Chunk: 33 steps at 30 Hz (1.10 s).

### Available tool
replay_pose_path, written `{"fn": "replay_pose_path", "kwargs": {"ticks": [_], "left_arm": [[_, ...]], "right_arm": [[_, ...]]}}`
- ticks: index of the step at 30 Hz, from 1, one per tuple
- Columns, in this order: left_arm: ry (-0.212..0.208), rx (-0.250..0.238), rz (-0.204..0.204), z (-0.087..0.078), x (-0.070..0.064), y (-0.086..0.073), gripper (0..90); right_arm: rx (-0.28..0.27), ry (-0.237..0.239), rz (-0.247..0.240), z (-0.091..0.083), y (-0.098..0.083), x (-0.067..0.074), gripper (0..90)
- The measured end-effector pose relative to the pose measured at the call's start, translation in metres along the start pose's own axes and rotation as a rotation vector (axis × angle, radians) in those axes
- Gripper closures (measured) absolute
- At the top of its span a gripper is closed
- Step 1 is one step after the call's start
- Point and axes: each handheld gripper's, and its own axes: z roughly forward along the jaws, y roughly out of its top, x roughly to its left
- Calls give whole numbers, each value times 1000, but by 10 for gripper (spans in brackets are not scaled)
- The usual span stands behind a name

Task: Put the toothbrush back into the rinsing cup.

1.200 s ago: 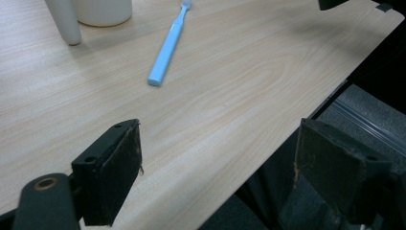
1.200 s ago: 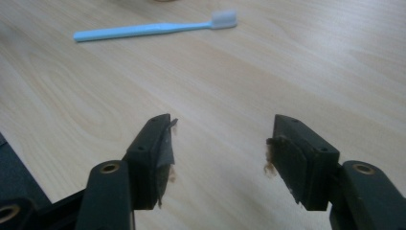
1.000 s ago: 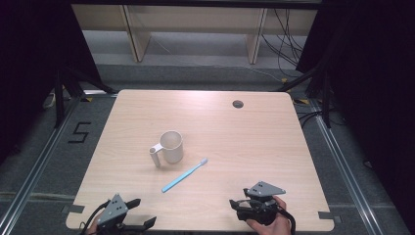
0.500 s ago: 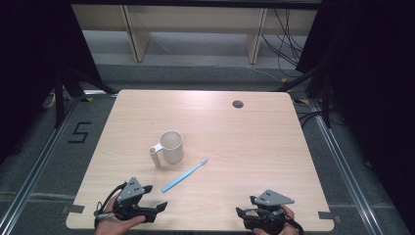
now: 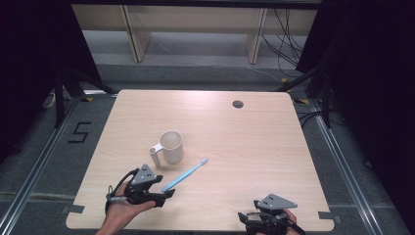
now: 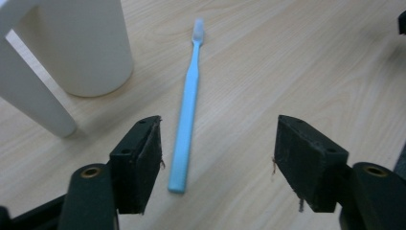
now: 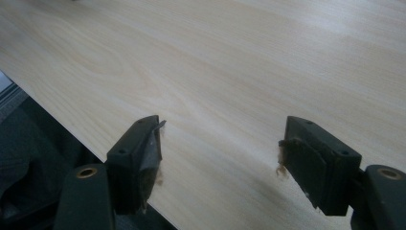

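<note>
A light blue toothbrush (image 5: 185,175) (image 6: 188,108) lies flat on the wooden table (image 5: 254,142), bristles pointing away toward the right. A white mug (image 5: 170,147) (image 6: 79,43) with its handle to the left stands upright just beyond it. My left gripper (image 5: 164,194) (image 6: 218,160) is open at the toothbrush's handle end, the handle tip lying just inside its left jaw. My right gripper (image 5: 247,219) (image 7: 220,160) is open over bare wood at the table's front edge, holding nothing.
A dark round cable hole (image 5: 238,104) sits near the table's far edge. Pale shelving (image 5: 195,29) and cables stand behind the table. The table's front edge (image 7: 72,129) drops to a dark floor close to my right gripper.
My left gripper has moved forward and right up to the toothbrush's handle end. My right gripper pulled back from the table's front right to the near edge.
</note>
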Motion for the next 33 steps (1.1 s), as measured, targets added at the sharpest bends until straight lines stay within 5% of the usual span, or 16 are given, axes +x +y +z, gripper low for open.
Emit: {"fn": "replay_pose_path", "kwargs": {"ticks": [10, 14, 21, 22, 26, 33], "left_arm": [[-26, 236, 131, 35, 2, 39, 503], [-15, 287, 146, 46, 5, 47, 539], [-19, 411, 162, 66, 4, 65, 608], [-18, 431, 188, 69, 4, 68, 619], [-14, 498, 208, 80, 6, 74, 639], [-11, 560, 186, 94, 9, 79, 672]], "right_arm": [[-4, 20, 5, 0, 0, 1, 310], [12, 23, 31, -1, 0, 3, 311], [9, 24, -5, 1, 0, 1, 316], [15, 28, 20, 0, 0, 3, 316], [6, 39, -22, 1, 0, 2, 318], [5, 49, -32, 1, 0, 2, 324]]}}
